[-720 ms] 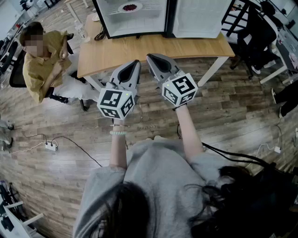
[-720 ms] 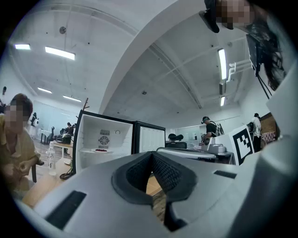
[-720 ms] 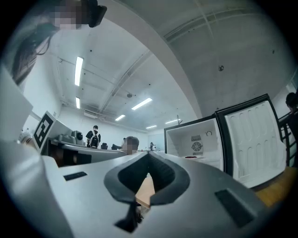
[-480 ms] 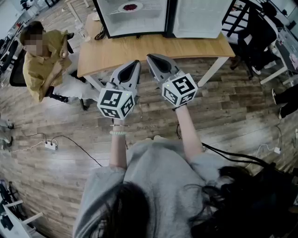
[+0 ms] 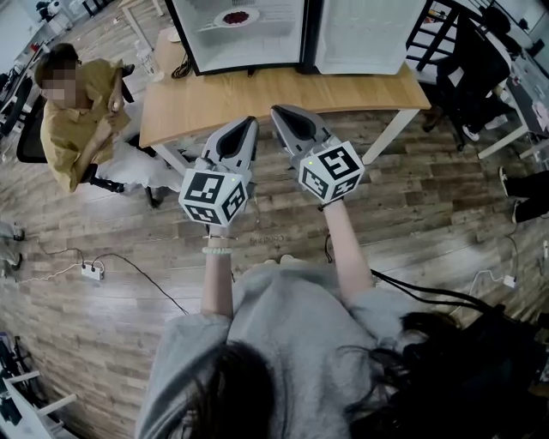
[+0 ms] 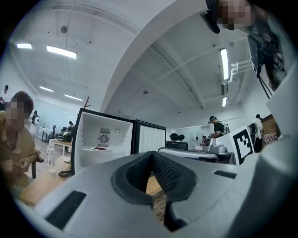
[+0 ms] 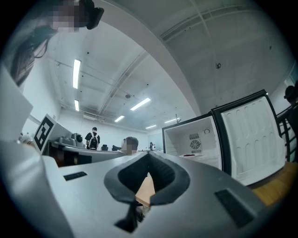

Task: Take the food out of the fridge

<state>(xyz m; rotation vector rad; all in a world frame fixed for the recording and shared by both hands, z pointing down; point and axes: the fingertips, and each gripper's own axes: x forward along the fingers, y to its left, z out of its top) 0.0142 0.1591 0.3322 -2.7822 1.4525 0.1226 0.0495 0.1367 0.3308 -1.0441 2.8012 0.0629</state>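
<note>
At the middle of the head view, you hold both grippers side by side over the wooden floor, just short of the near edge of the tabletop. Your left gripper has its fingers pressed together at the tips with nothing between them. The left gripper view shows the dark pads meeting, with only tabletop visible through the gap below. Your right gripper is the same, its fingers fully closed and empty.

Both grippers point toward the top of the frame, at the fridge, which stands on the far side of the tabletop at top centre. Its door is swung wide open to the right. The food, something dark red, lies on a white plate on the fridge's shelf. It is at the very top edge of the frame, well apart from both grippers. You can see the same plate, small, left of centre in the left gripper view and right of centre in the right gripper view.

At the upper left, a person in a yellow shirt sits beside the tabletop's left end.
</note>
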